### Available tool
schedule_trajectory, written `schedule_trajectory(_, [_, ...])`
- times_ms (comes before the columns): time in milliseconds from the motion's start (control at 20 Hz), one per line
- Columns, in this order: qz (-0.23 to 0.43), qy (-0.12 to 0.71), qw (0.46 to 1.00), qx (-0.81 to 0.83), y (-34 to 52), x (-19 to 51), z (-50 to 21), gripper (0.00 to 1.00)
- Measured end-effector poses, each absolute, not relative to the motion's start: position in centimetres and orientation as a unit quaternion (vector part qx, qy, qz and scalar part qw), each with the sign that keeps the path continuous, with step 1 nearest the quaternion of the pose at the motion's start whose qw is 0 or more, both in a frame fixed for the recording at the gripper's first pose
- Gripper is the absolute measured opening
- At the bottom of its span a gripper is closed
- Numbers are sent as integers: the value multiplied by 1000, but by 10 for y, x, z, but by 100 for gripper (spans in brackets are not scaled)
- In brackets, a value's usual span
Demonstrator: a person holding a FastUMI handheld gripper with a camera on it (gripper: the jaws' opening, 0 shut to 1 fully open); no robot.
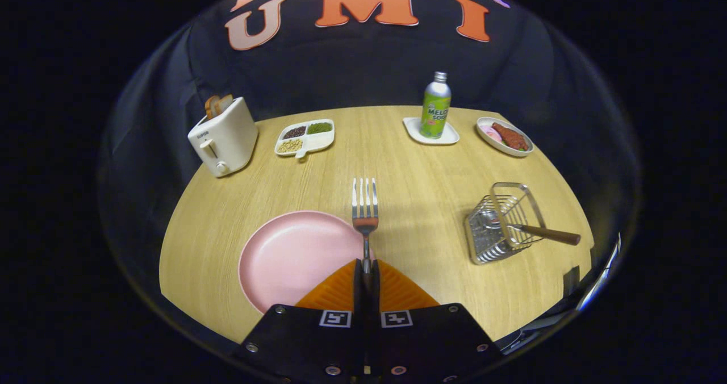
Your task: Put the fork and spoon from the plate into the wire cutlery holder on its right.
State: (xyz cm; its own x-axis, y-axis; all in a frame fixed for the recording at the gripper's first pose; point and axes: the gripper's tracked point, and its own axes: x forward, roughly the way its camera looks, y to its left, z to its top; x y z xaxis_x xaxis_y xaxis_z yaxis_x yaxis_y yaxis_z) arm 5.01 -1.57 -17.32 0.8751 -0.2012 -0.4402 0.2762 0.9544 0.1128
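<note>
**Fork in the claw, holder off to the right**

Pale wood makes up the round table, with dark cloth hanging behind it; along the far side stand a toaster, a divided snack tray, a green bottle on a small white coaster, and an oval dish of food. Nearer, the pink plate lies bare, just left of the gripper; its fingers are clenched on the neck of the fork, pressing from both sides, so the fork is grasped and appears lifted clear of the plate. The fork's long axis runs straight ahead along the fingers, tines pointing away toward the far edge of the table. The wire cutlery holder sits to the right of the fork and slightly beyond the fingertips, well apart from them; a wooden-handled utensil already rests in it, handle poking out to the right, probably the spoon, though its head is hidden by the wire. Judging by this, one piece is home and the fork is mid-carry; the next move calls for a sweep rightward and a turn of the fork so that it drops into the holder's open top.
</note>
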Motion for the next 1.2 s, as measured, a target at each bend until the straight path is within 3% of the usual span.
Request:
schedule_trajectory(550, [-232, 204, 949, 65, -142, -14, -146, 5])
schedule_trajectory(1200, [-207, 287, 935, 15, -165, 4, -182, 5])
